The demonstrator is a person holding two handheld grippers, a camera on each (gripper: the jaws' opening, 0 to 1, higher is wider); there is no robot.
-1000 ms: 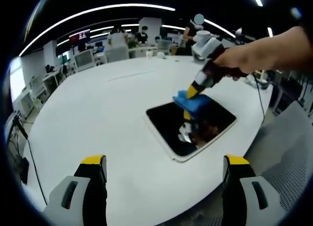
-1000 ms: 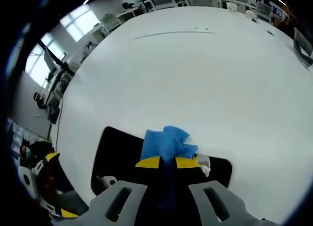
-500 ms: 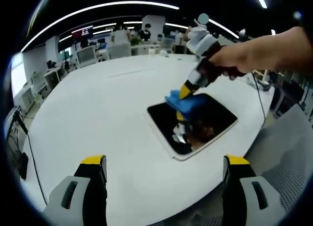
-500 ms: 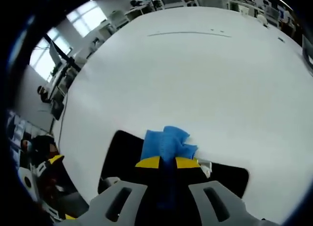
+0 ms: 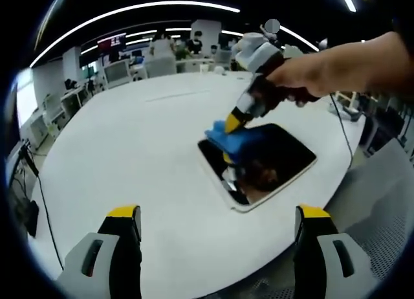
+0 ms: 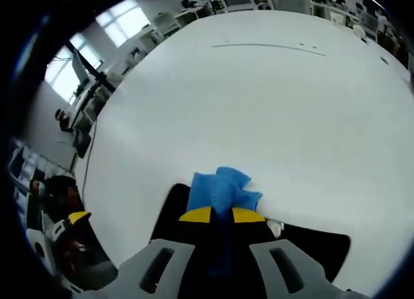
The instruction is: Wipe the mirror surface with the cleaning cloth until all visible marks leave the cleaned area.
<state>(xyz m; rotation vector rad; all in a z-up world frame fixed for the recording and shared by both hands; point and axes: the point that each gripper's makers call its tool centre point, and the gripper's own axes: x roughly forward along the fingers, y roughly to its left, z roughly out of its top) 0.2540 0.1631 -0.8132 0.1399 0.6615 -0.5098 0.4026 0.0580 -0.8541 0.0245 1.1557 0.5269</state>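
On the white table (image 5: 129,156), left gripper view first: the mirror (image 5: 272,160) lies flat, a dark rounded rectangle in a pale frame, well ahead of your left gripper (image 5: 217,247). Its long axis runs from the near corner toward the far right, skewed to the table edge. That left gripper hangs back with its jaws spread wide and nothing between them. Your right gripper (image 5: 231,121) comes in from the right, your hand (image 5: 310,76) around its handle, tip angled down, pressing the blue cloth (image 5: 234,138) onto the far left corner of the glass. You're mid-wipe, I'd say, working that corner. The glass reflects dark shapes, so I can't tell marks from reflections.

Over to the right gripper view: your right gripper (image 6: 221,215) has its yellow-tipped jaws closed tight on the cloth (image 6: 221,188), which bunches out ahead of them. The cloth sits right at the mirror (image 6: 178,211) frame's edge, overlapping onto bare table (image 6: 272,105).

Next move, as I read it: draw the cloth back along the mirror's length, keep it flat and pressed down, and cover the untouched near half. Keep the mirror in both frames.
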